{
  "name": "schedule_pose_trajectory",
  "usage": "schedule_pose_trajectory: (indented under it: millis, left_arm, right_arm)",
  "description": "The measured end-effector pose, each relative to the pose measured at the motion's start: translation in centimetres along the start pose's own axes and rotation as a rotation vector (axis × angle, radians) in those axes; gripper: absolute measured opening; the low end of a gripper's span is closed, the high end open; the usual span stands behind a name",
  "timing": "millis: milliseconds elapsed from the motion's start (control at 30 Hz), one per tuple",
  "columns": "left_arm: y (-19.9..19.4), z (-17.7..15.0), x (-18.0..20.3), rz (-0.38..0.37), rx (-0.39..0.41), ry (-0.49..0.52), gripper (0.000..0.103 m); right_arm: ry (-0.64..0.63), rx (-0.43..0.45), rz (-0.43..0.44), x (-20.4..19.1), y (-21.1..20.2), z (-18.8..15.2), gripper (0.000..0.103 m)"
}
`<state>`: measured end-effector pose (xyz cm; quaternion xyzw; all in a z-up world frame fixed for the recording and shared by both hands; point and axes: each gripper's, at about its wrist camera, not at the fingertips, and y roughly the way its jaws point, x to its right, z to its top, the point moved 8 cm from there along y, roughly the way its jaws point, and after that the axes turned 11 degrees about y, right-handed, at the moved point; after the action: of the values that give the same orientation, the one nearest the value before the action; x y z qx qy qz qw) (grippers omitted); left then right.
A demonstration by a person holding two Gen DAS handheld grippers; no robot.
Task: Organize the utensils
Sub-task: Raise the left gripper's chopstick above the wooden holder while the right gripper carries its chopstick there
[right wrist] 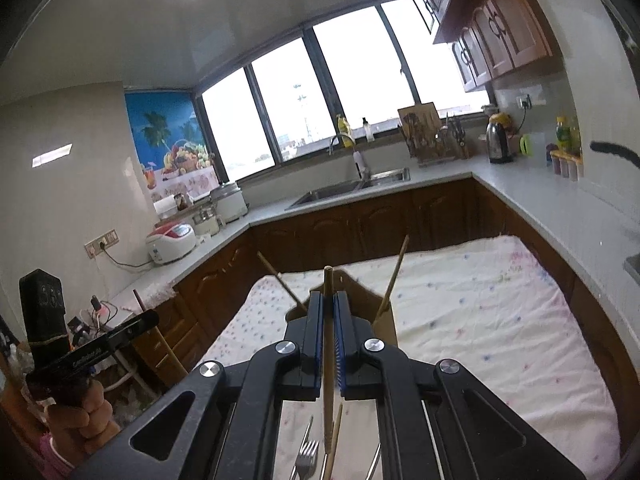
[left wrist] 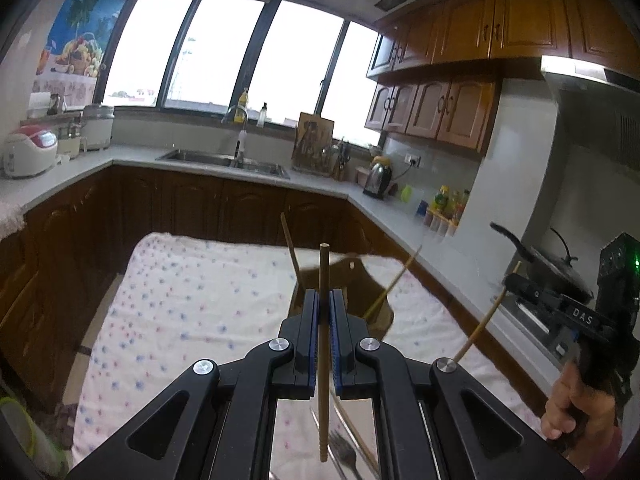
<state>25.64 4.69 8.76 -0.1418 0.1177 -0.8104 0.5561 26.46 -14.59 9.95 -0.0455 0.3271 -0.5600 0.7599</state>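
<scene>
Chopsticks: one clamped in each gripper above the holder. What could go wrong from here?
1. The left gripper pinches its chopstick across a thin round shaft, so the stick may pivot or slip on release.
2. Two chopsticks already lean out of the brown holder; a new stick could knock them or bounce off the rim.
3. The right gripper and its chopstick aim at the same holder, so simultaneous insertion risks a collision. A fork lies below on the table.

Wood chopstick (left wrist: 323, 320), matt; cloth table cover (left wrist: 192, 300), soft; metal fork (right wrist: 307, 456), shiny; brown cardboard holder (right wrist: 360, 292).
</scene>
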Motion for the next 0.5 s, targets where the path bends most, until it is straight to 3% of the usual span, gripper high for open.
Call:
schedule_pose_trajectory:
  millis: [500]
  left_arm:
    - [8.4, 6.5, -2.1, 0.017, 0.101, 0.027, 0.003]
  right_arm:
    - [0.003, 0.176, -0.007, -0.4, 3.7, 7.9, 0.005]
